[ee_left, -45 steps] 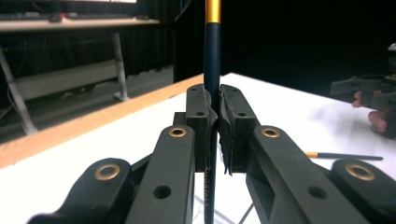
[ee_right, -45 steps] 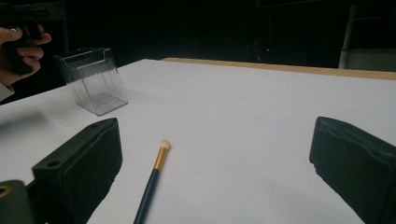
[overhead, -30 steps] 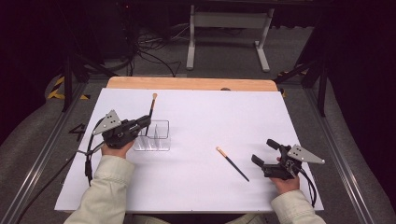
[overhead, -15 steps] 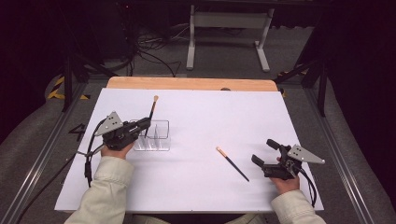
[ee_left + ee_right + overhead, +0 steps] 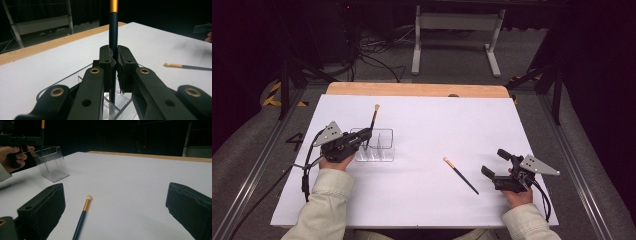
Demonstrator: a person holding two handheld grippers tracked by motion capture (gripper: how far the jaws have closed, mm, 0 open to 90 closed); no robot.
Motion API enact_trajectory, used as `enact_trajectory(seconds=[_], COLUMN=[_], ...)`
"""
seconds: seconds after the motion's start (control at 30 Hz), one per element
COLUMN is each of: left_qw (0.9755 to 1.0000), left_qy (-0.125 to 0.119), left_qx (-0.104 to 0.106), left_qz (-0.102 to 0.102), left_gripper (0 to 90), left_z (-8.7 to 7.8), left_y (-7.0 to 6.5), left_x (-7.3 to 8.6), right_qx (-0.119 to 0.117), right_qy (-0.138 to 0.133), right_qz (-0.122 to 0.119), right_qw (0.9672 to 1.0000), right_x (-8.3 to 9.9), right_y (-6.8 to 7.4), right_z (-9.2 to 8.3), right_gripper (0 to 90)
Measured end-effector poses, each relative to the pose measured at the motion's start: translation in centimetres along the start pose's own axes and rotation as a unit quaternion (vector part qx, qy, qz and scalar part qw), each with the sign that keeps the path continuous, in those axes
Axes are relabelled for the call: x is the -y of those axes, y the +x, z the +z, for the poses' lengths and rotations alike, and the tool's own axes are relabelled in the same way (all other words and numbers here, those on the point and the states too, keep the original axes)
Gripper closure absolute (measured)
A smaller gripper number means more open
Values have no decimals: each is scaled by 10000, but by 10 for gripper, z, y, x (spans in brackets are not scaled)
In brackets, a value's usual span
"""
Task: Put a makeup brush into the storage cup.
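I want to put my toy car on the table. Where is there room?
The far right of the white table, beyond the loose brush, is bare. So is the near middle strip between the two sleeves. It is crowded at the left, where the left gripper holds a brush in the clear organizer.

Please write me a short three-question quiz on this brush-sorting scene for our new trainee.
1. True or false: the left tongs are shut on a brush standing in the clear organizer.
2. Where does the second brush lie?
A. inside the organizer
B. flat on the white table, ahead of the right tongs
C. on the floor
3. Fill in: the right tongs are ____.

Key: 1 true; 2 B; 3 open.
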State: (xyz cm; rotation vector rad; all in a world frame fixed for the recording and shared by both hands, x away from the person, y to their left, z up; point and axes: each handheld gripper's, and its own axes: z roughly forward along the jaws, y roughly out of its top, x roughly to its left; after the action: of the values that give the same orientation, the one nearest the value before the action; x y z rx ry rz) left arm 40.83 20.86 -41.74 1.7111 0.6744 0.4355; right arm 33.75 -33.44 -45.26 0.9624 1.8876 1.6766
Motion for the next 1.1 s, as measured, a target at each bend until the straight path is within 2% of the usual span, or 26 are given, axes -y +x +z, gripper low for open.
enact_trajectory(seconds=[0.1,0.13,0.2,0.23,0.27,0.33,0.4,0.53,0.63,0.9,1.1], left_qw=[10000,9999,9998,9995,9992,9992,9993,9994,9992,9990,9987], left_qy=[17,-17,-84,-108,-126,-141,-130,-108,-131,-184,-183], left_qx=[22,51,72,44,148,156,154,180,207,329,414], left_qz=[-57,-120,-183,-289,-363,-329,-299,-290,-303,-226,-231], left_gripper=[818,787,624,512,399,370,265,145,98,79,77], left_z=[0,0,0,0,-1,-2,-5,-14,-21,-42,-53], left_y=[1,2,2,2,3,2,0,-7,-11,-20,-25], left_x=[0,0,-1,-2,-4,-5,-9,-15,-18,-20,-18], right_qx=[2,2,0,2,2,4,0,-8,-10,-18,-21], right_qy=[6,1,0,-1,0,2,7,-4,-12,39,-51], right_qz=[8,0,0,-1,-1,6,15,-24,-1,13,-65], right_qw=[10000,10000,10000,10000,10000,10000,10000,10000,10000,10000,10000], right_x=[0,0,0,0,0,0,0,0,-1,-3,-8], right_y=[0,0,0,0,0,0,0,0,0,2,6], right_z=[0,0,0,0,0,0,0,0,-1,-3,-5], right_gripper=[27,27,27,27,27,27,27,27,27,28,25])
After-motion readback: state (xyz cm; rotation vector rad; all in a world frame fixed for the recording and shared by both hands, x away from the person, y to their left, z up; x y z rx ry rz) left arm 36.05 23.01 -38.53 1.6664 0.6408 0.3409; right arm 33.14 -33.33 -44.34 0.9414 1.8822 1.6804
